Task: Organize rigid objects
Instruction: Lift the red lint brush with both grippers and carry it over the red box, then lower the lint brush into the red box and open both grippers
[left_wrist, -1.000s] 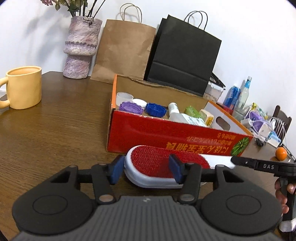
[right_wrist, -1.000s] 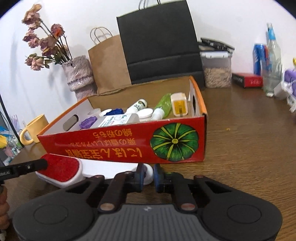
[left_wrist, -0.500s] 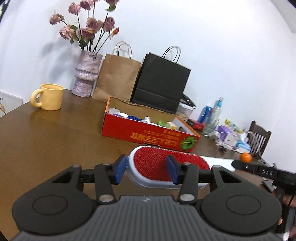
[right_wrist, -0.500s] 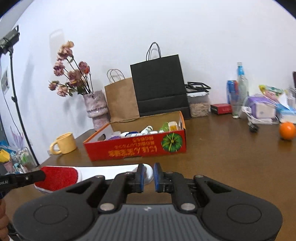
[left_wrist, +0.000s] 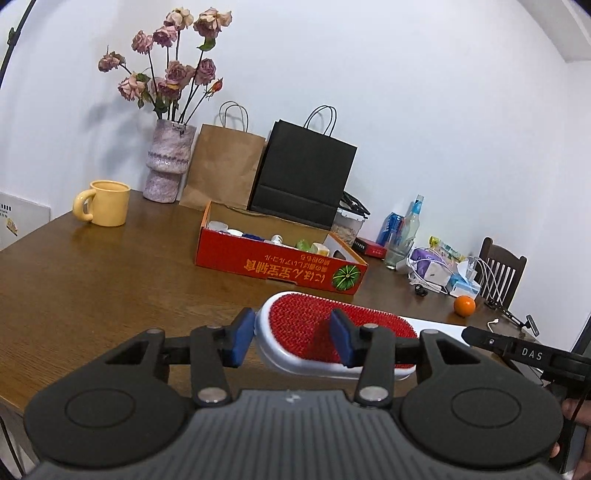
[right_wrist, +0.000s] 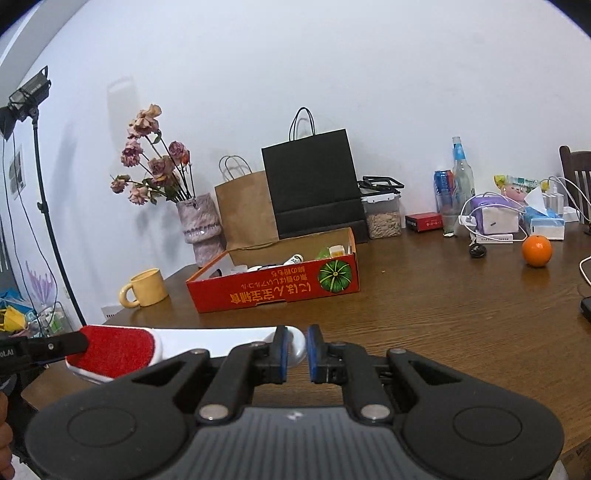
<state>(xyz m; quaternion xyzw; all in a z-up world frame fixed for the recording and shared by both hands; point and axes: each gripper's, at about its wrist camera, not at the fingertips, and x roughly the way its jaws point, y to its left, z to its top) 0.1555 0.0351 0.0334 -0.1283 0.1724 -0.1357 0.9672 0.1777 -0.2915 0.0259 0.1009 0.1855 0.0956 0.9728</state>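
A white lint brush with a red pad (left_wrist: 303, 334) is held in the air by both grippers. My left gripper (left_wrist: 291, 341) is shut on its red head. My right gripper (right_wrist: 295, 350) is shut on the white handle end (right_wrist: 297, 345); the brush also shows in the right wrist view (right_wrist: 122, 349). A red cardboard box (left_wrist: 273, 267) holding several small bottles and lids sits on the wooden table (left_wrist: 92, 280) ahead of me; it also shows in the right wrist view (right_wrist: 273, 290), well beyond the brush.
A yellow mug (left_wrist: 105, 203), a vase of dried flowers (left_wrist: 166, 162), a brown bag (left_wrist: 223, 166) and a black bag (left_wrist: 303, 177) stand at the back. An orange (right_wrist: 536, 250), bottles, cables and tissue boxes crowd the right. A light stand (right_wrist: 40, 184) is at left.
Both grippers have lifted the brush up and drawn it back from the red box, which now looks much smaller and farther away. The grip on the brush is unchanged.
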